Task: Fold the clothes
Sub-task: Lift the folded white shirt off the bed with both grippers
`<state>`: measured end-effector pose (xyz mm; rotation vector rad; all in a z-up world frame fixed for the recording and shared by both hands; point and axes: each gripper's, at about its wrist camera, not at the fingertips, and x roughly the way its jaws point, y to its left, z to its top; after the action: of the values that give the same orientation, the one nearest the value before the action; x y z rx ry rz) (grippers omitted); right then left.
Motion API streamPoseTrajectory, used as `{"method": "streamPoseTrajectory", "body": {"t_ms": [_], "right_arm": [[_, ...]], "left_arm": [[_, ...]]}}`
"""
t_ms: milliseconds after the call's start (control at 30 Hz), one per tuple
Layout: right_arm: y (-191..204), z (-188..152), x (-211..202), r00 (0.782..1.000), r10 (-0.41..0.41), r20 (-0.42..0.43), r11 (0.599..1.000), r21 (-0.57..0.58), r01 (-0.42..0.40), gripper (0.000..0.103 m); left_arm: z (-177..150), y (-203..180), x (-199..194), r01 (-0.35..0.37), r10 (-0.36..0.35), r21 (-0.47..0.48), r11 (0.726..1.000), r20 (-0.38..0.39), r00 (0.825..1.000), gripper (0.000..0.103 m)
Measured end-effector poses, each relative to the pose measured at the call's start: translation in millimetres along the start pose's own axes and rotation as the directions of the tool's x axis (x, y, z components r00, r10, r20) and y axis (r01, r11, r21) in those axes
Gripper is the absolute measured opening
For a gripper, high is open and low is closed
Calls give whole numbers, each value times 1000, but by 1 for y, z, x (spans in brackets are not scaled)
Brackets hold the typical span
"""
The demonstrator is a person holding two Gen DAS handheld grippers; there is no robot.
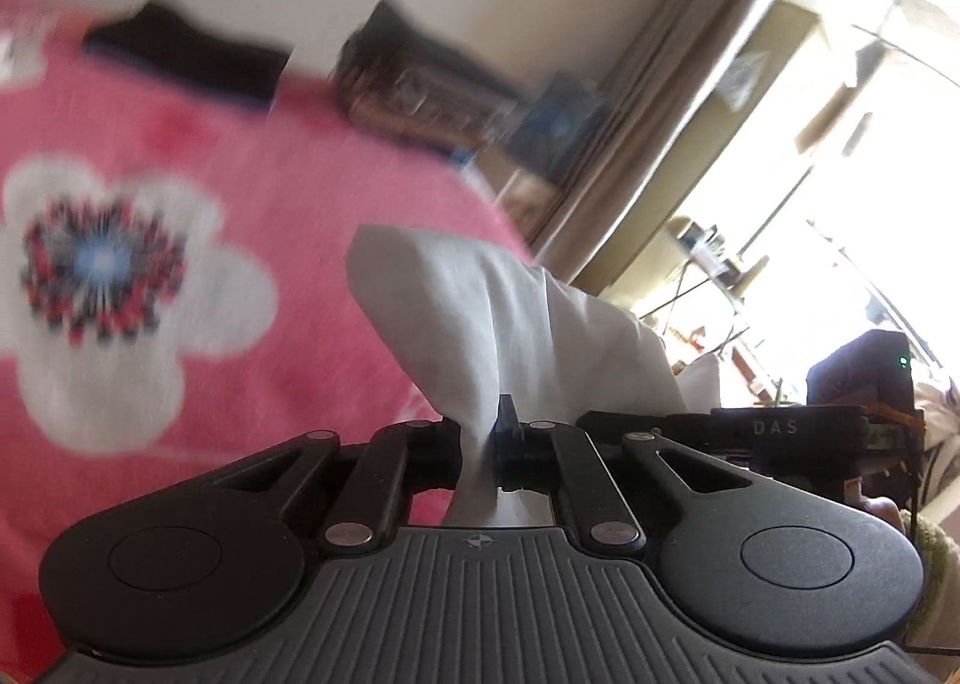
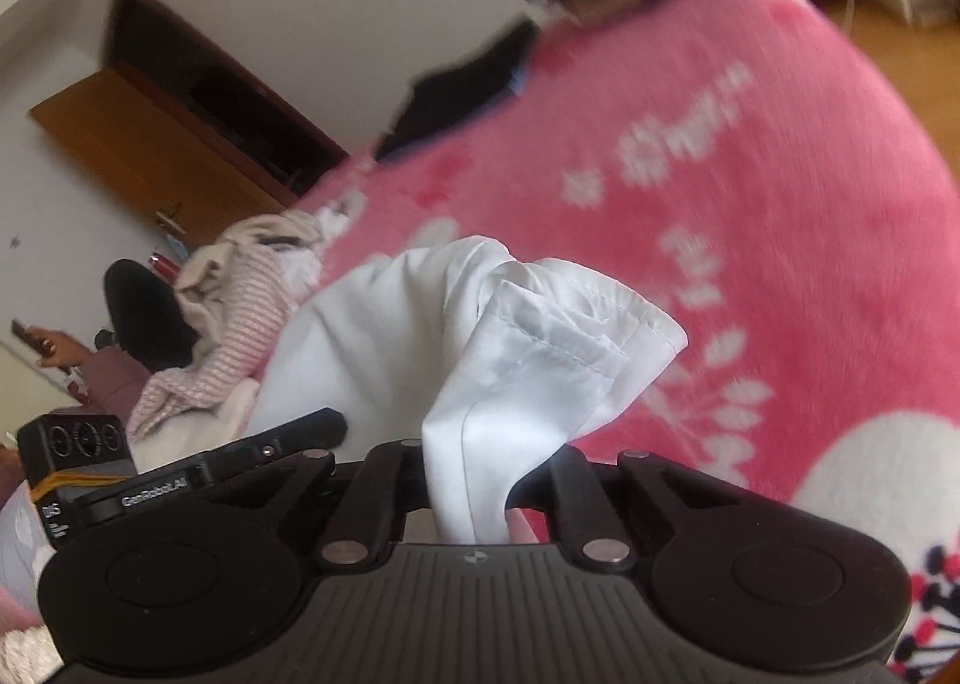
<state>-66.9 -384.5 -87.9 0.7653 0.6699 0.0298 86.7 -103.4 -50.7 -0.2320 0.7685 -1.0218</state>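
Both grippers sit at bottom centre of their frames, each clamped on white cloth. Left gripper (image 1: 498, 444): jaws closed on a pinched neck of the white garment (image 1: 480, 318), which fans out above into mid frame. Right gripper (image 2: 474, 480): jaws closed on a bunched, stitched hem of the same white garment (image 2: 528, 336); the rest trails toward left of centre.

Garment is lifted, held at two points over the pink floral blanket (image 1: 252, 174), not lying flat. Background is motion-blurred in both views.

Progress, as a judgement: no finished fold visible on this piece; it's bunched, no clean crease or stacked layers. Fits either spreading it out to lay flat or carrying an edge over for a fold; can't settle which. What's left at minimum: get it flat and squared.

Striped pink-and-white clothes (image 2: 240, 324) lie in a loose heap at left centre of the right view, rumpled, so likely more to fold. Dark flat item (image 2: 468, 84) at the blanket's far edge, upper centre: possibly folded clothing, too blurred to tell.

Containers: none clearly visible. Dark boxy object (image 1: 414, 84) at upper centre of the left view is too blurred to identify, contents not visible.
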Motion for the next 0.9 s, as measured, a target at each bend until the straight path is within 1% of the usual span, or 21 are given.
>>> {"method": "streamPoseTrajectory", "body": {"t_ms": [133,233,367,500,600,700,767,833,900], "right_arm": [[44,13,-34,996,43,82,996,-86,-36,9],[80,37,-46,989,72,128,985,-164,-50,9],[129,90,-35,979,113,173,967,-244,-69,9],[177,142,-23,965,156,212,943,-322,-82,9],[204,189,1,963,168,212,934,-348,-86,9],[233,236,23,959,183,215,919,-384,-89,9],[251,264,34,954,190,231,909,-409,-82,9],[265,293,39,947,193,255,912,-402,-77,9],[278,322,40,944,193,268,916,-395,-75,9]], "left_arm": [[23,-30,-38,-8,0,81,997,107,994,5],[53,-42,-58,-29,6,120,992,184,983,5],[99,-42,-79,-46,0,151,987,293,956,5],[153,-29,-86,-59,-16,193,979,366,930,5],[199,-12,-84,-55,-36,214,975,399,916,5],[242,0,-82,-59,-48,238,969,421,906,5],[272,5,-80,-52,-60,245,968,429,901,5],[306,8,-79,-41,-71,244,969,434,898,5],[342,6,-78,-38,-79,258,965,430,900,5]]}}
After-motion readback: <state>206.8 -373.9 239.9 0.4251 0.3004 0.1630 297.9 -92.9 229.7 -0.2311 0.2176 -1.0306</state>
